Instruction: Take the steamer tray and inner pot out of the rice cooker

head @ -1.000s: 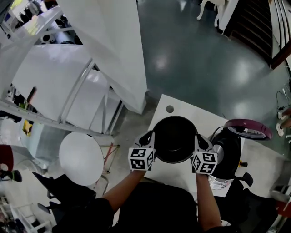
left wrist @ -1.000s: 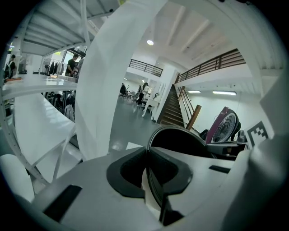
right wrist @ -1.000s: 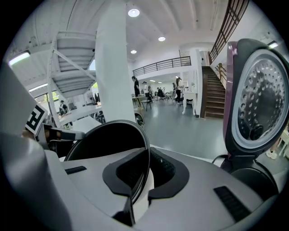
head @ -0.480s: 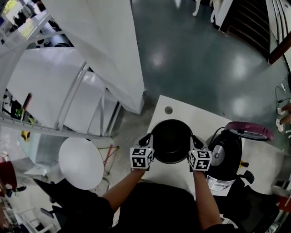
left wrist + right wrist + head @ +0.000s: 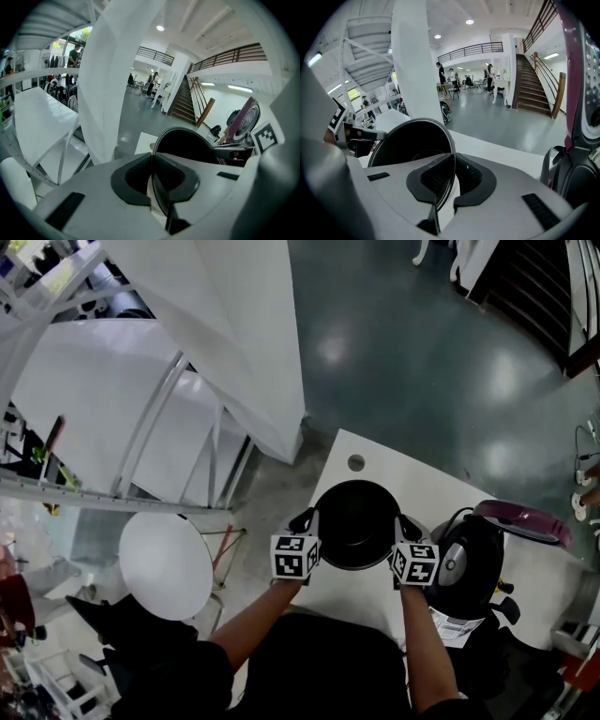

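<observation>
"Two grippers on one pot, yes?"

"Yes. From the head view, the left gripper (image 5: 306,521) pinches the inner pot (image 5: 356,521) by its rim at 9 o'clock, and the right gripper (image 5: 407,527) does so at 3 o'clock."

"Fingers clenched?"

"Both pairs. In the left gripper view the dark fingers (image 5: 133,176) are clamped on the thin metal rim, with the pot wall running between them. The right gripper view shows its fingers (image 5: 476,180) gripping the same way."

"And the arms?"

"Both forearms (image 5: 246,634) come up from 6 o'clock, spread to the pot's width. The grippers tip forward and down, with their marker cubes facing up."

"Where's the pot?"

"Out of the rice cooker (image 5: 466,563), upright with its mouth up, over the white bench (image 5: 422,486). The cooker stands at the pot's 4 o'clock, just beside the right gripper, with its lid (image 5: 525,521) raised. Whether the pot's base touches the bench, I can't tell."
</observation>
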A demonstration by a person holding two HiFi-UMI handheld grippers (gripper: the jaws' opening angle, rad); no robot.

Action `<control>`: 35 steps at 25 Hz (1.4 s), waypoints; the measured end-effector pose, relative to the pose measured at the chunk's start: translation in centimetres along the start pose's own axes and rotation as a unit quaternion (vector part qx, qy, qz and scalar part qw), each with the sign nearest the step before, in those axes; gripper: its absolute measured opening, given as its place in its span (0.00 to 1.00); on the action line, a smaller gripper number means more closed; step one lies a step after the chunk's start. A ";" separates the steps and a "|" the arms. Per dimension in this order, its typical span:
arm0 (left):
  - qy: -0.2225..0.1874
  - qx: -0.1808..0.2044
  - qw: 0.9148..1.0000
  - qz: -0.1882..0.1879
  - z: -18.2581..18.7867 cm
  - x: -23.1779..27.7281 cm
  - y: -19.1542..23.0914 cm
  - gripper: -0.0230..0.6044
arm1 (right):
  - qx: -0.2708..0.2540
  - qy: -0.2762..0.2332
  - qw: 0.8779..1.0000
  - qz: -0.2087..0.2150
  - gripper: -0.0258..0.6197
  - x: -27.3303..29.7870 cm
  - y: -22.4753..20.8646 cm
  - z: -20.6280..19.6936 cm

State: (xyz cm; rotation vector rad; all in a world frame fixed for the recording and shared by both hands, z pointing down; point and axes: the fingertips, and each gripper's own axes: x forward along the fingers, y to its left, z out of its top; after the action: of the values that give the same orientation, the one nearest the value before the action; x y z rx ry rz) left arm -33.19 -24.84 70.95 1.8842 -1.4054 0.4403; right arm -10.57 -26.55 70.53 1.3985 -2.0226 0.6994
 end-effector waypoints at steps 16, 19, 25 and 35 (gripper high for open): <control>0.054 0.010 0.998 -0.004 -1.9 2.4 1.0 0.07 | 0.017 0.043 0.999 -0.003 0.08 2.2 -0.4 -2.8; 0.047 0.020 0.999 -0.007 -1.9 2.7 1.1 0.08 | 0.019 0.036 0.999 -0.007 0.08 2.5 -0.4 -2.9; 0.044 0.031 0.998 -0.015 -2.1 3.2 0.7 0.08 | 0.007 0.037 0.999 -0.003 0.08 2.7 -0.5 -2.9; -0.072 0.014 0.996 -0.059 4.3 -2.6 -0.7 0.08 | 0.000 -0.056 0.998 -0.003 0.08 -4.7 1.2 2.3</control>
State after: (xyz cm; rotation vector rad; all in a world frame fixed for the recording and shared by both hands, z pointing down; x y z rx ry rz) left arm -34.09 -26.11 66.17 2.0431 -1.3776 0.2722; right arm -10.78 -24.75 65.41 1.4710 -2.1031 0.6309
